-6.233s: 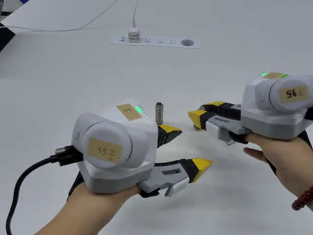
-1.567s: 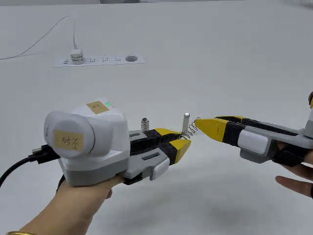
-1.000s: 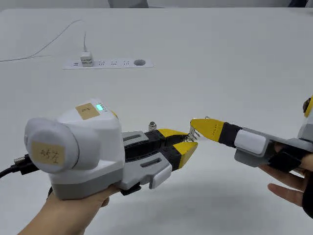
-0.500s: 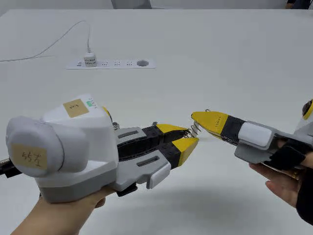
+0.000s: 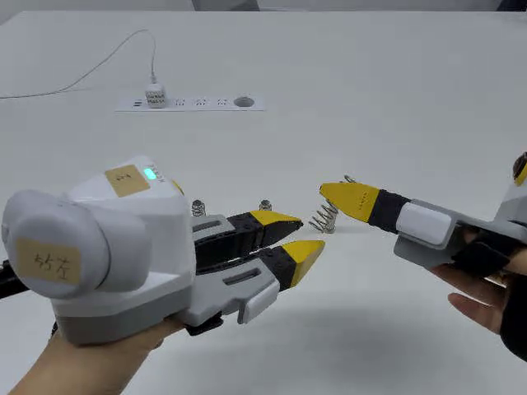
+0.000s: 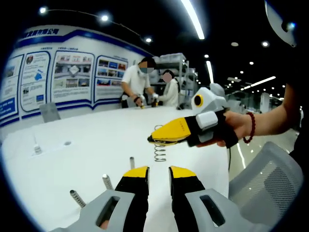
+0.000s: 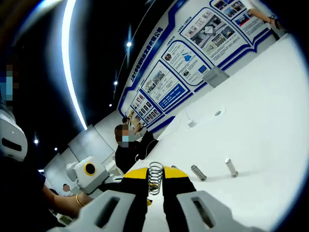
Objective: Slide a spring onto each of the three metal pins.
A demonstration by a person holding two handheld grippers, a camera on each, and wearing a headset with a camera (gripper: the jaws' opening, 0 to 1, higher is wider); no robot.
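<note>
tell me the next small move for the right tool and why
Probably carry the spring held in the right tool over the bare pin and lower it on: that pin has no spring, while the other two pins already wear one.

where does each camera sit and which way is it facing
Head view: on the headset, looking forward and down at the table; the left hand and right hand show, holding the left gripper and right gripper.
Left gripper view: on the left gripper, looking along its open jaws at the right gripper and right hand.
Right gripper view: on the right gripper, looking along its jaws, shut on the spring, towards the left gripper.
Shared: each gripper view shows the other gripper, the spring and the bare pin.
</note>
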